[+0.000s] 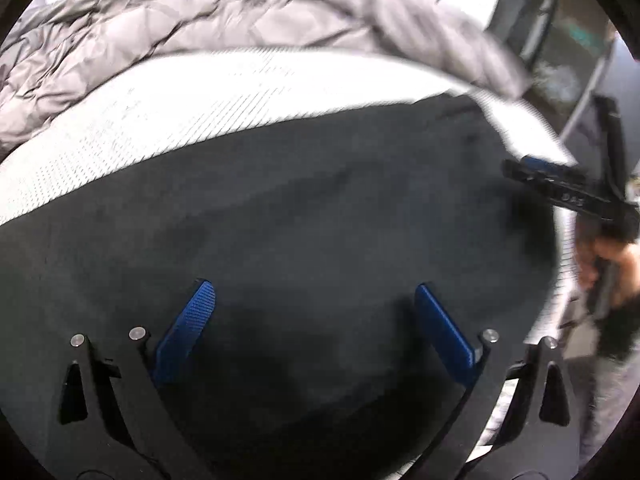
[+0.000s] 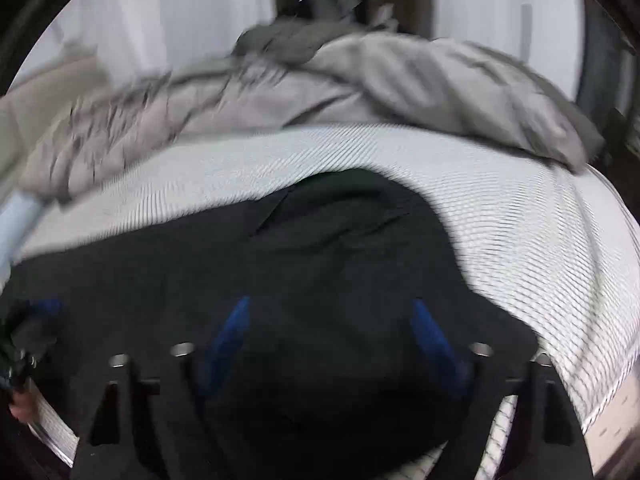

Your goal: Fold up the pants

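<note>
Dark pants [image 1: 320, 200] lie spread flat on a white mattress [image 1: 160, 120]. My left gripper [image 1: 313, 286] hovers over them, blue pads wide apart, open, with nothing between them. At the right edge of the left wrist view, one of the right gripper's fingers [image 1: 536, 162] reaches over the cloth's edge, with a hand [image 1: 616, 264] behind it. In the right wrist view the pants [image 2: 340, 240] fill the lower middle. My right gripper [image 2: 331, 301] stands open above them, pads apart and blurred. A blue finger of the left gripper [image 2: 44, 305] shows at the far left.
A crumpled grey duvet [image 1: 180, 20] is bunched along the far side of the mattress [image 2: 520, 220], seen also in the right wrist view as the duvet [image 2: 360, 80]. White curtains [image 2: 180, 20] hang behind. A dark glass cabinet [image 1: 560, 60] stands beyond the bed's right corner.
</note>
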Tool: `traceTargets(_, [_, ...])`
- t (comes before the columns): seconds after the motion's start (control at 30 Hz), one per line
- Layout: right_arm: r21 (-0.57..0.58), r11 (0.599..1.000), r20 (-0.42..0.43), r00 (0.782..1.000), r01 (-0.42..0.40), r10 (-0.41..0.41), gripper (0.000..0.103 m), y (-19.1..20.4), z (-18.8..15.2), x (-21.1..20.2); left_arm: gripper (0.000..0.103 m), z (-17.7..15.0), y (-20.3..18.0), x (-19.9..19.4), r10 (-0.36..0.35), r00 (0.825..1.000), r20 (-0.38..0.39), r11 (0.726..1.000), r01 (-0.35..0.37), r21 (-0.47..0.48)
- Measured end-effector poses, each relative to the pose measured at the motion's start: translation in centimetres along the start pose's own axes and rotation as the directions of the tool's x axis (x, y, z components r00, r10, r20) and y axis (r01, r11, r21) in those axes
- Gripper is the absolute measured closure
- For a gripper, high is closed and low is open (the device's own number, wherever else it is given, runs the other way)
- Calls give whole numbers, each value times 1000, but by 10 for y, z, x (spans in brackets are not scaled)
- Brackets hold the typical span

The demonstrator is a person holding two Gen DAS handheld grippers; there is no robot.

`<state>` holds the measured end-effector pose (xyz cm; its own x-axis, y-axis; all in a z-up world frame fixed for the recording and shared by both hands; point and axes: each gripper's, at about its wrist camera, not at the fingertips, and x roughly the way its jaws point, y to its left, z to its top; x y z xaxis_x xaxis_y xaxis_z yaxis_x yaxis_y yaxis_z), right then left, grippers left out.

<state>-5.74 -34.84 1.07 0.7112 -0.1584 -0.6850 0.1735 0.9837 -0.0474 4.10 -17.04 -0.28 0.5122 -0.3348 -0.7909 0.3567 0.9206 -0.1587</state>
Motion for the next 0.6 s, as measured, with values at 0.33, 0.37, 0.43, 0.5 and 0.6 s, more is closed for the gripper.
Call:
traceTargets(0.33, [-7,978,-9,978,208,-208,28,-18,-21,-10,7,-17,36,-18,40,999,13,999,-40,-32])
traceTargets(0.37, [-26,979,11,979,203,-203,28,-8,-14,-13,7,-19,35,-26,8,999,44,999,-7,-36])
traceTargets(0.43, [-79,991,61,992,113,-108,26,24,-12,-30,7,-21,27,-34,-25,997,75,1000,26,-12])
traceTargets(0.5, [-150,989,67,998,3,7,16,56,-3,-26,7,-26,18,-35,-32,997,69,999,29,31])
traceTargets(0.6, [-257,954,-9,988,-153,156,15,121,-8,-14,6,-37,16,-21,6,1000,7,998,-6,65])
